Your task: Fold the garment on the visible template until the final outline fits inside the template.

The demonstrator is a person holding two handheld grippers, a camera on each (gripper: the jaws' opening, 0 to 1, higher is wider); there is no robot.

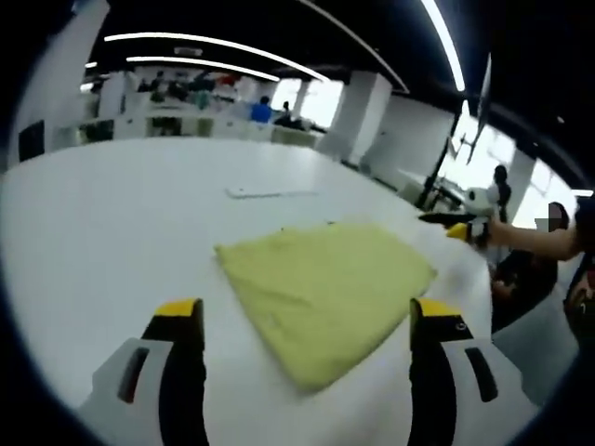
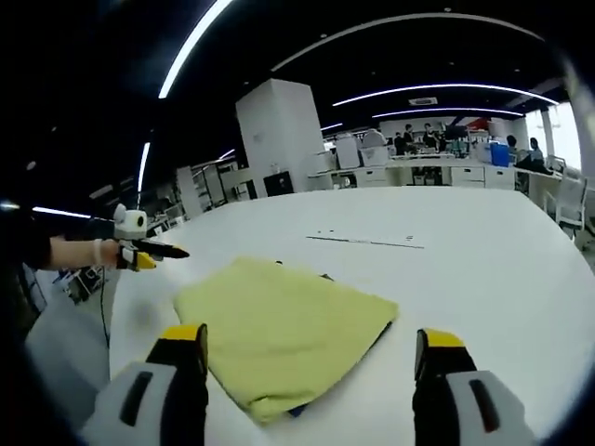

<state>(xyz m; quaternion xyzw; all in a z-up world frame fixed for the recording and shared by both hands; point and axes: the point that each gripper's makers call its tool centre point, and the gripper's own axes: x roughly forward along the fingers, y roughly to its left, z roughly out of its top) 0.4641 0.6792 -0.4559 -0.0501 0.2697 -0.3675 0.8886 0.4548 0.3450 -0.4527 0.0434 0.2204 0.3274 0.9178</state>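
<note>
One folded yellow-green garment [image 1: 325, 293] lies flat on the white table [image 1: 112, 223], and we see it between and just beyond our two sets of jaws in both views; in the right gripper view the same garment [image 2: 284, 330] sits as a rough four-sided shape with a thicker rolled edge nearest us. Under its near corner in that view we can make out a thin dark sliver [image 2: 372, 342] of something beneath the cloth, but we cannot tell what it is. Our left gripper [image 1: 307, 321] hangs above the table with its yellow-tipped jaws spread wide and nothing between them, the cloth lying under the gap. Our right gripper [image 2: 311, 348] is likewise gaping and holds nothing, poised over the near edge of the garment. Beyond the cloth a thin line marking [image 2: 364, 241] runs across the tabletop, and in the left gripper view a pale narrow strip [image 1: 270, 192] lies on the table well apart from the garment. Further out stand white pillars [image 2: 277, 139], desks with people seated at them, and long ceiling light strips [image 1: 200, 46].
</note>
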